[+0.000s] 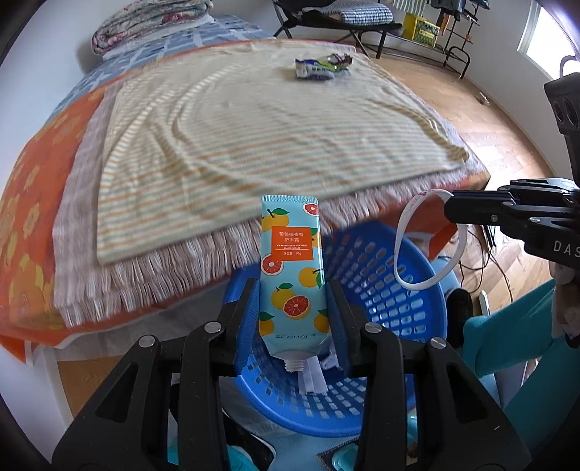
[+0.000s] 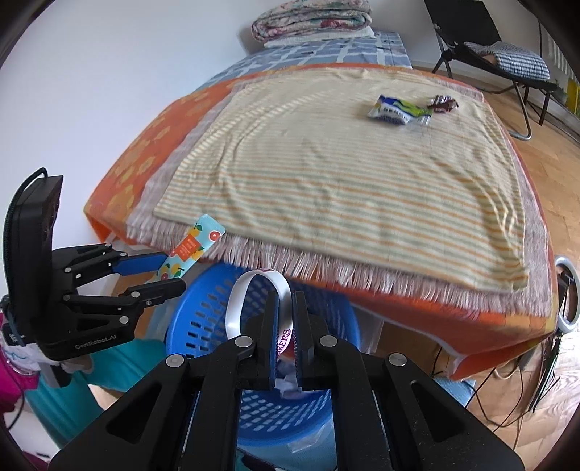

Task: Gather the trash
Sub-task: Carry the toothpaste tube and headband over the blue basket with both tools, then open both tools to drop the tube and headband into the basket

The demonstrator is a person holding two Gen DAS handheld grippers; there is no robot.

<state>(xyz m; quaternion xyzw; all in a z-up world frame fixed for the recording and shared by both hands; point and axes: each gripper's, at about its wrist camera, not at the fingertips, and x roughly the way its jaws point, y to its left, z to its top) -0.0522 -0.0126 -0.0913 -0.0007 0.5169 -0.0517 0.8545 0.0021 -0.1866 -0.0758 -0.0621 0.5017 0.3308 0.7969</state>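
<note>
Above the blue basket (image 1: 380,275) our left gripper (image 1: 294,308) has its jaws clamped on the hand-cream tube (image 1: 291,275), while our right gripper (image 2: 284,326) pinches the white wristband (image 2: 259,290). Two wrappers (image 2: 402,108) lie well beyond the basket on the striped cloth (image 2: 326,181).

- Basket (image 1: 384,275): on the floor, in front of the near edge of the bed (image 2: 174,119), partly under its overhang.
- Tube (image 1: 291,271): upright between the fingers of the left gripper (image 1: 293,308), above the basket, nozzle end down.
- Wristband (image 2: 250,300): clamped in the right gripper (image 2: 284,340), above the basket, to the right of the tube.
- Striped cloth (image 2: 344,181): spread on the bed, reaching its near edge.
- Two wrappers (image 2: 402,108): on the cloth near its far right corner, touching each other.
- Folded quilt (image 2: 311,18): at the far end of the bed, by the wall.
- Folding chair (image 2: 489,40): on the floor, beyond the bed's far right corner.
</note>
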